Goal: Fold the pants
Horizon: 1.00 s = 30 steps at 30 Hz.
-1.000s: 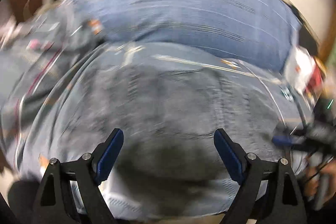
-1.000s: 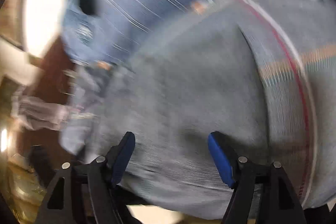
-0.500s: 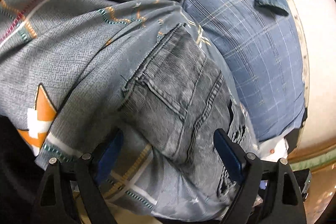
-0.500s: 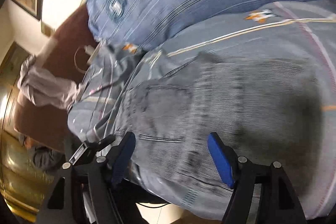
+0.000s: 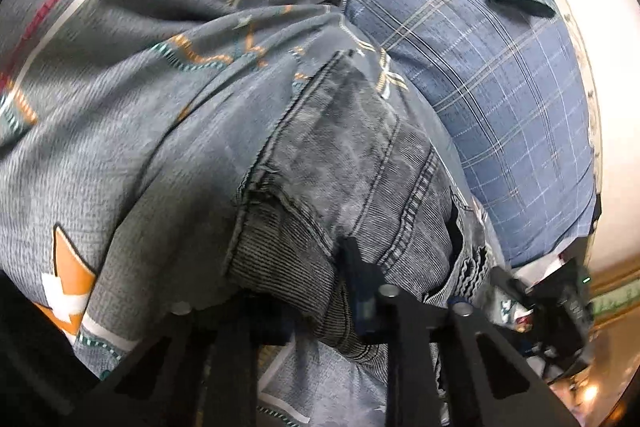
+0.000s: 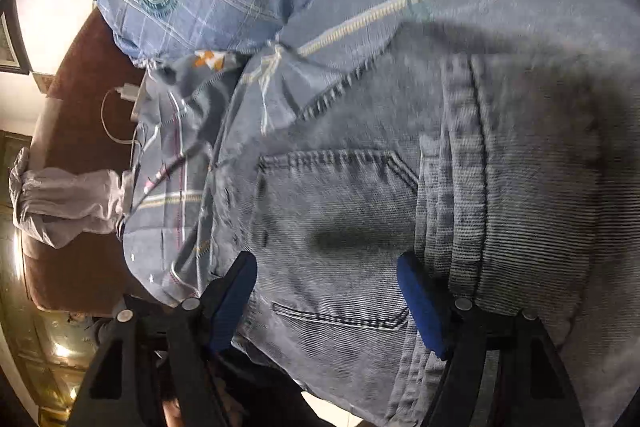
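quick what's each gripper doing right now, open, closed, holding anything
Left gripper: shut on the edge of the grey jeans.
Right gripper: open, fingers straddling the jeans' back pocket, gripping nothing.

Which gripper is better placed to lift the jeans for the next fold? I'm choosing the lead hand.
Left. The left gripper looks closed on the jeans edge; the right gripper is open, its blue pads against the denim.

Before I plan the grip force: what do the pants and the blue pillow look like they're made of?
The pants look like grey washed denim: ribbed twill weave, doubled contrast stitching, a sewn patch pocket, faded matte surface. The blue pillow appears to be thin woven cotton or a blend, matte, with a fine plaid and a round printed emblem; the exact fibre can't be told.
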Tool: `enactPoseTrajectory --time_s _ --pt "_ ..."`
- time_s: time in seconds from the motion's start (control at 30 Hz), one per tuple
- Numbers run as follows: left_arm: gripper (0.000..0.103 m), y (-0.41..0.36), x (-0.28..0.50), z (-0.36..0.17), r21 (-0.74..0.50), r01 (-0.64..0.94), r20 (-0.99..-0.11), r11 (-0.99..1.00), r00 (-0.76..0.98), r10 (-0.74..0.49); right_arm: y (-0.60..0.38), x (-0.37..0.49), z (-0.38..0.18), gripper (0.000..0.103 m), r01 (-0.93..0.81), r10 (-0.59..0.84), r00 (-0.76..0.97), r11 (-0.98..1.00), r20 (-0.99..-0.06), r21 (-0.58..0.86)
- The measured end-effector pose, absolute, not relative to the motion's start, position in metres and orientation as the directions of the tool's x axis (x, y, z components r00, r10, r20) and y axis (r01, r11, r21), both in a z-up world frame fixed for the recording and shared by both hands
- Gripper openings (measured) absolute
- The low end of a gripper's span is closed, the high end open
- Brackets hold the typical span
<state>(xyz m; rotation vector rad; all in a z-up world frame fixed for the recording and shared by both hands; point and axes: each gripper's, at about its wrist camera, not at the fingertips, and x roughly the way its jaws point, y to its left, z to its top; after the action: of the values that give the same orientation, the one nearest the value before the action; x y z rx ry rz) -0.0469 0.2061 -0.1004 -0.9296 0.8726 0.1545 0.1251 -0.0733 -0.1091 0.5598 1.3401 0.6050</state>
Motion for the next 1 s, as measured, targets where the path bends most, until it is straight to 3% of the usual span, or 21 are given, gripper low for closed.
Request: enactPoseTrajectory --time_s 0.13,0.33,0.5,0.67,0.8,0.9,1.0 --pt "0.013 0.196 -0.044 -0.086 -0.576 -0.453 -0.732 0.681 0.657 -0.182 -0.058 0.132 -0.120 0.078 -0.090 0.665 0.110 0.747 -0.738 0.659" --pt "0.011 0.158 -0.028 -0.034 -0.451 -0.347 -0.705 0.822 0.704 -0.090 -0.105 0.115 -0.092 0.077 -0.096 0.742 0.208 0.664 -0.638 0.741" --pt "0.011 0.076 -0.021 0.022 -0.263 -0.158 -0.623 0.952 0.781 -0.043 -0.216 0.082 -0.069 0.077 -0.043 0.712 0.400 0.644 -0.577 0.764" --pt "0.010 -0.042 -0.028 0.048 -0.056 0.116 -0.548 0.992 0.826 -0.128 -0.311 0.055 -0.071 0.077 0.038 0.645 0.526 0.634 -0.555 0.772" --pt "0.012 -0.131 -0.021 0.007 0.003 0.328 -0.675 0.945 0.698 -0.240 -0.367 0.033 -0.081 0.077 0.100 0.598 0.590 0.613 -0.543 0.784" --pt "0.023 -0.177 -0.004 -0.067 -0.044 0.489 -0.860 0.871 0.426 -0.282 -0.392 0.026 -0.096 0.077 0.150 0.586 0.586 0.600 -0.560 0.785" --pt "0.029 -0.162 -0.018 -0.061 -0.090 0.488 -0.848 0.868 0.420 -0.324 -0.399 0.020 -0.096 0.077 0.146 0.586 0.595 0.594 -0.550 0.791"
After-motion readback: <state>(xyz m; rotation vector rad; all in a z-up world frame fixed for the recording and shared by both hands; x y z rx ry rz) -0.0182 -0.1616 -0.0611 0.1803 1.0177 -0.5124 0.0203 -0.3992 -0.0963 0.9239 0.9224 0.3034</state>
